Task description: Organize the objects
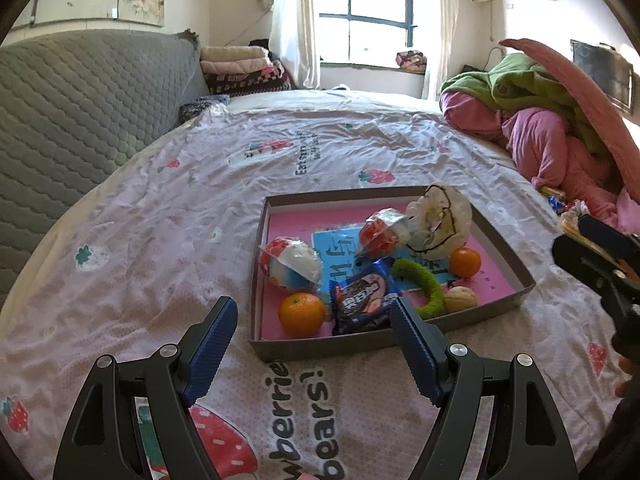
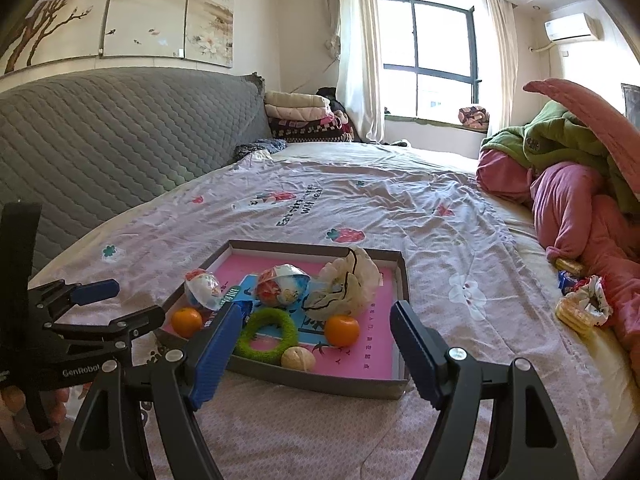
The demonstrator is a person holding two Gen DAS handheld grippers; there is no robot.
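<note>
Both claws hang empty above the bed: the left claw gapes at the near-left corner of the box, where an orange and a snack packet lie. The right claw gapes over its near edge. Most items look boxed already, so the next move is probably rightward, to the loose snacks by the pink bedding.

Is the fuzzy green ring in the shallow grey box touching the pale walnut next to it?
Touching, it seems. In the left wrist view the fuzzy green ring curves down against the pale walnut with no pink floor visible between them inside the shallow grey box.
</note>
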